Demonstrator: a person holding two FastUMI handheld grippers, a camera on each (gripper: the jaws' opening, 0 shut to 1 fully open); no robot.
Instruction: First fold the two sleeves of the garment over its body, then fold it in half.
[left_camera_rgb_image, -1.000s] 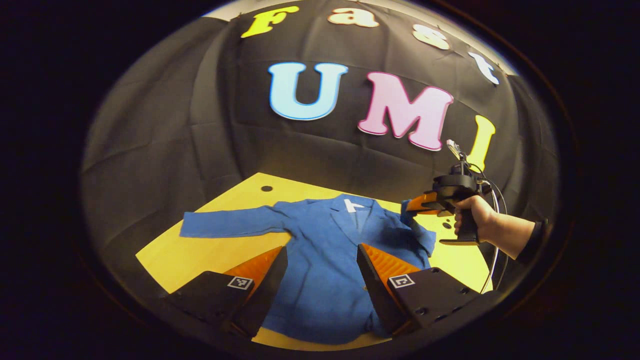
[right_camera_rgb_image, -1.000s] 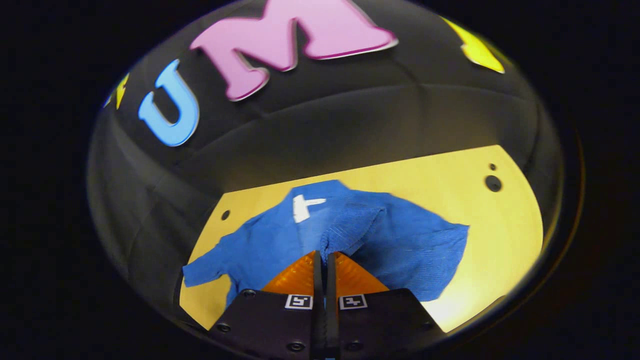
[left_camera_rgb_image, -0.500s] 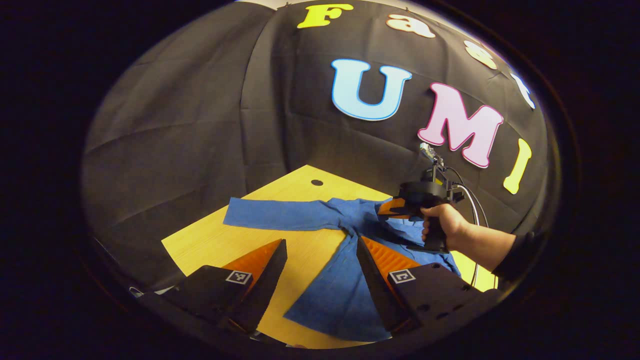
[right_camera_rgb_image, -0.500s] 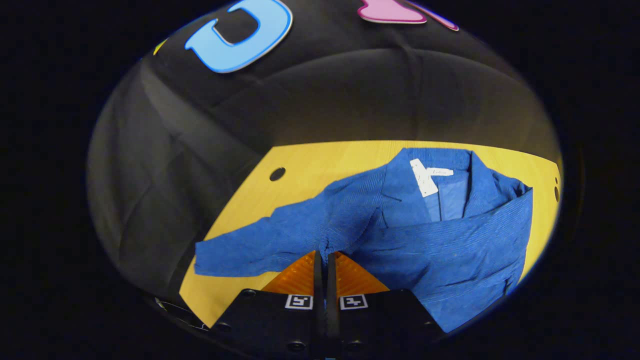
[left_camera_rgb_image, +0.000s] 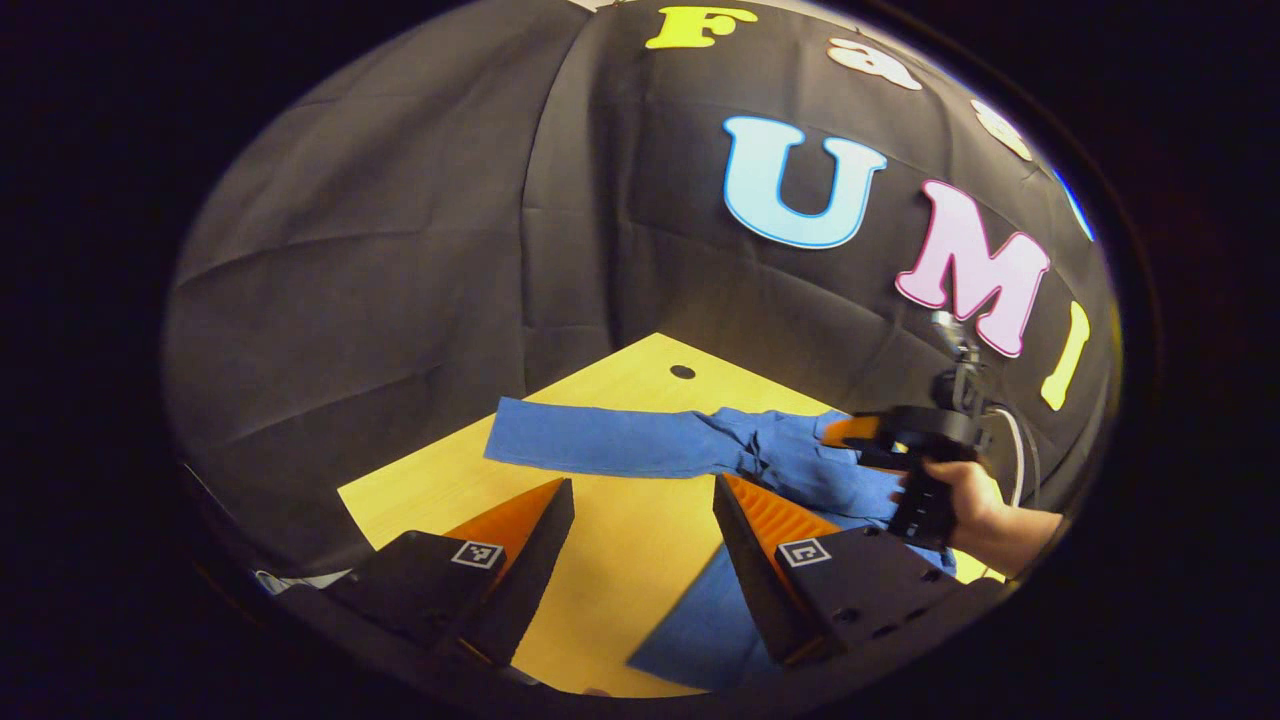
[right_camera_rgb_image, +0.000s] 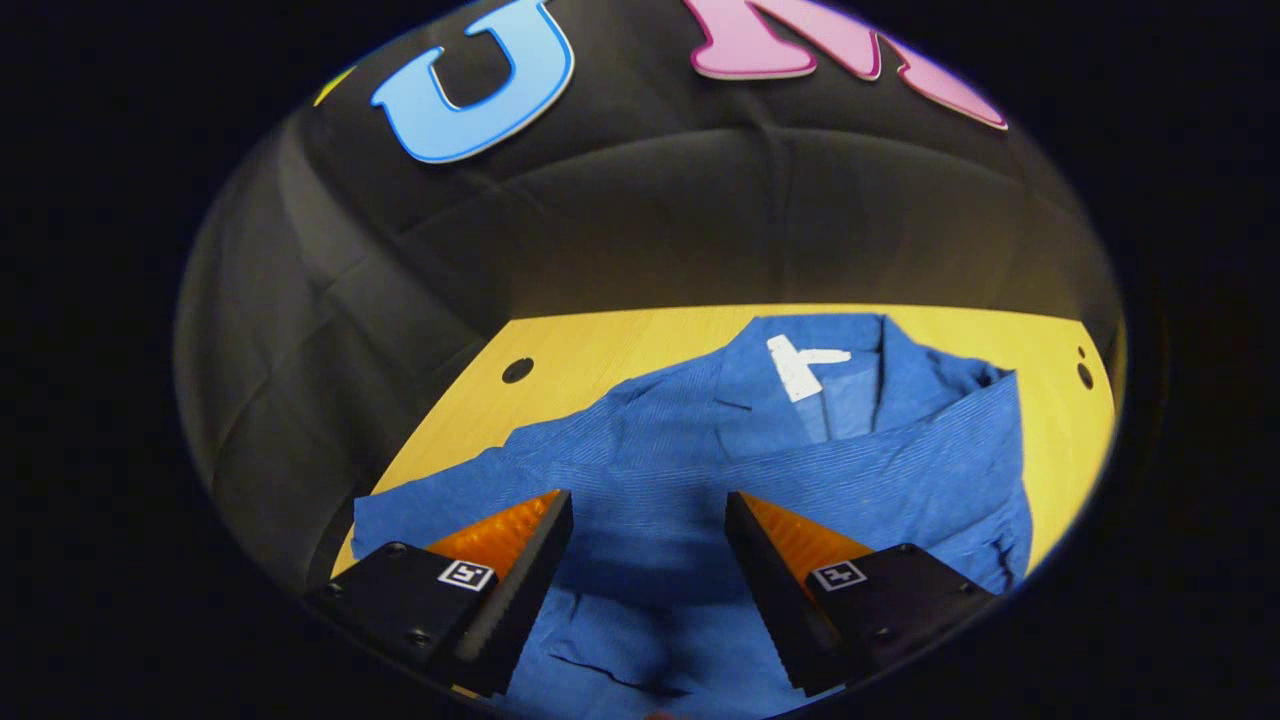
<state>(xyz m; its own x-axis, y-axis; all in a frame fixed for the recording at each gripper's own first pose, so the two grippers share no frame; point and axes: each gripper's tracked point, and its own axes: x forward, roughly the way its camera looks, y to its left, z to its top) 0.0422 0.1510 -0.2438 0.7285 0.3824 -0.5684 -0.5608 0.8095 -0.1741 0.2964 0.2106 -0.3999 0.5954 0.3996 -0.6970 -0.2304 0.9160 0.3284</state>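
Tabletop (left_camera_rgb_image: 440, 490): pale yellow wood grain, with a dark round hole (left_camera_rgb_image: 682, 372) near its far edge and, in the right gripper view, two smaller holes (right_camera_rgb_image: 1084, 370) toward its right side. Black creased cloth wall (left_camera_rgb_image: 380, 250) closes the booth behind and to the sides of it.

Blue jacket (right_camera_rgb_image: 800, 460) lies flat on the tabletop, collar toward the wall, white neck label (right_camera_rgb_image: 800, 365) showing. One sleeve (right_camera_rgb_image: 880, 470) lies folded across the body in a broad band under the collar. Other sleeve (left_camera_rgb_image: 610, 445) lies stretched straight out over bare wood, away from the body.

Left tool (left_camera_rgb_image: 640, 545): fingers spread wide apart, nothing between them, hovering above bare tabletop and the jacket's hem corner.

Right tool (right_camera_rgb_image: 645, 570): fingers likewise wide apart, above the folded sleeve and the jacket front, gripping nothing. In the left gripper view it is seen farther off over the jacket, held by a hand (left_camera_rgb_image: 975, 505); cable (left_camera_rgb_image: 1020, 450) loops from its rear.
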